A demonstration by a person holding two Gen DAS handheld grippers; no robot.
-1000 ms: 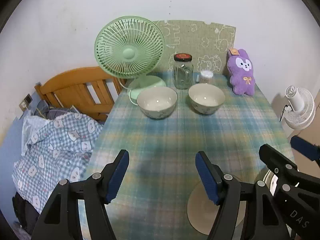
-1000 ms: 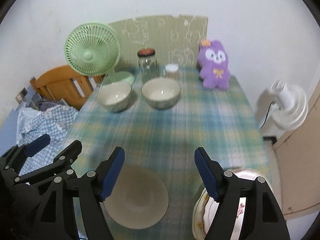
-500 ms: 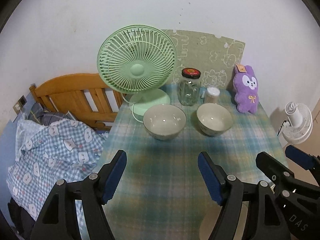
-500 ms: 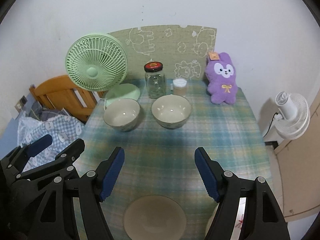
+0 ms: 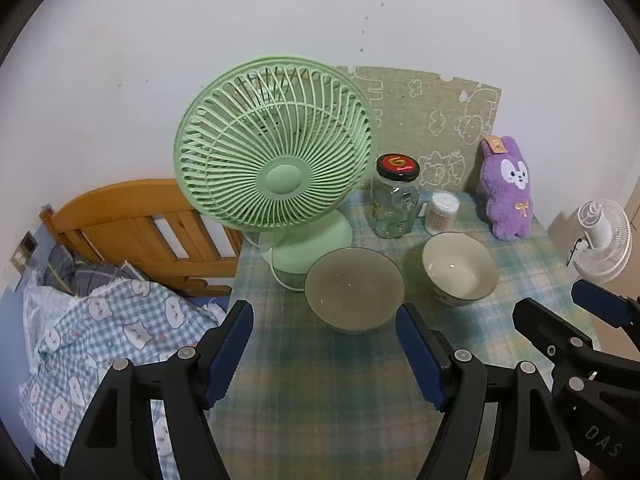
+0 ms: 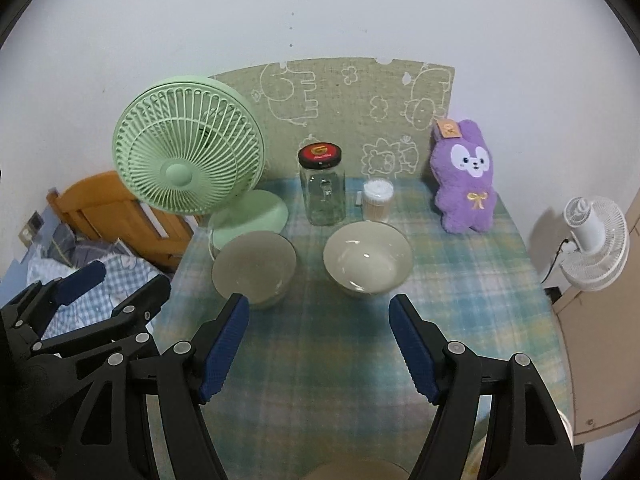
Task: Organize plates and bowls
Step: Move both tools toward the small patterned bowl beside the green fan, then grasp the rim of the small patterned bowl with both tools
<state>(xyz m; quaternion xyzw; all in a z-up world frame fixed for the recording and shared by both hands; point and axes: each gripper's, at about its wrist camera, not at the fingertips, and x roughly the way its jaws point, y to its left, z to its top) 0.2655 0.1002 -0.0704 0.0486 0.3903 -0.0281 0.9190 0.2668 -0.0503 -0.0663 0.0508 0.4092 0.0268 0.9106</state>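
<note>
Cream bowls, left bowl (image 5: 354, 290) and right bowl (image 5: 459, 268), sit side by side on the checked bench (image 5: 320, 380) before a green fan (image 5: 274, 158). Left gripper (image 5: 324, 354) and right gripper (image 6: 318, 346) hover with jaws spread, empty.

Dim, soft indoor light, mild motion blur, strong fisheye bending with dark vignetted corners.
</note>
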